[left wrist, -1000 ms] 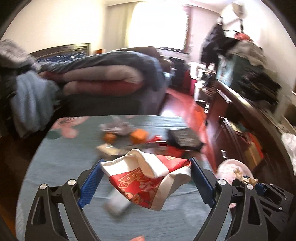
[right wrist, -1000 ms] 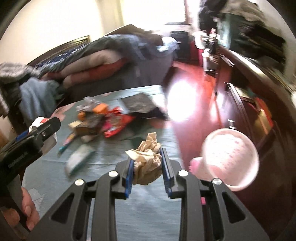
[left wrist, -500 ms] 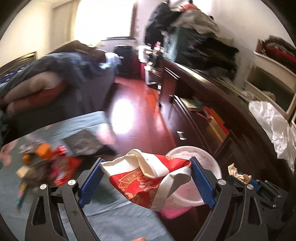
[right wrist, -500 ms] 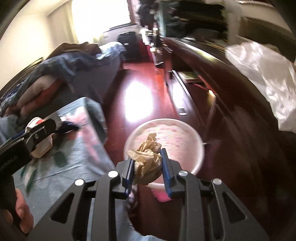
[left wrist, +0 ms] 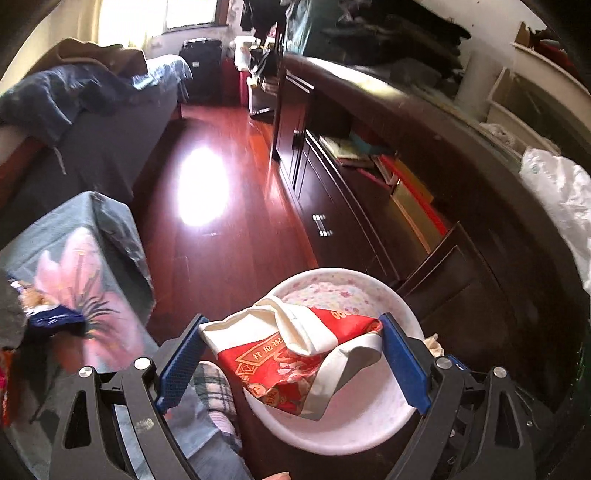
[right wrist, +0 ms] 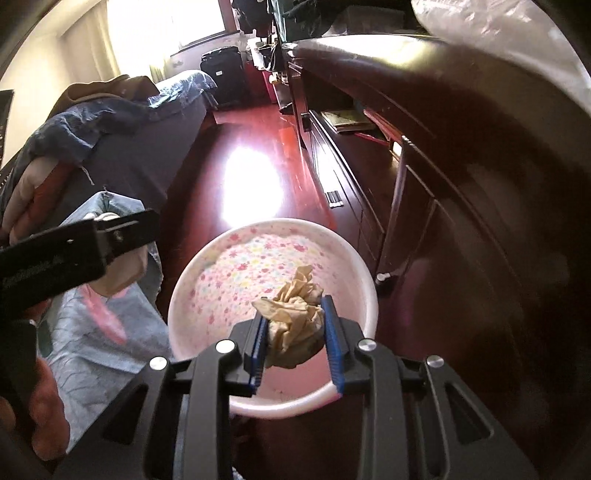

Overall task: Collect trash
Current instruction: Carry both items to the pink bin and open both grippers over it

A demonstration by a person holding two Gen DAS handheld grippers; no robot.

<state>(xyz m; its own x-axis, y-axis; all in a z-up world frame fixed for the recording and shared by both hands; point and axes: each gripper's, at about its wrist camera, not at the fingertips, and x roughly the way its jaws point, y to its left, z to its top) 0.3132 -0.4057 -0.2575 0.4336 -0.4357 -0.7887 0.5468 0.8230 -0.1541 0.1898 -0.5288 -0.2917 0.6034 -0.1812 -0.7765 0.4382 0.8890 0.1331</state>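
Red-white wrapper crosswise over bin

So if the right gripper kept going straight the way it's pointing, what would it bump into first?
Probably the inside of the pink flowery bin, which lies right ahead of the right gripper and its crumpled tissue; depth is hard to judge.

Sun from a bright window glares on the red wooden floor between a bed and a dark sideboard.

Left gripper: black angular frame, silver screws, ribbed blue pads; right gripper matches; plaid sleeve at lower centre.
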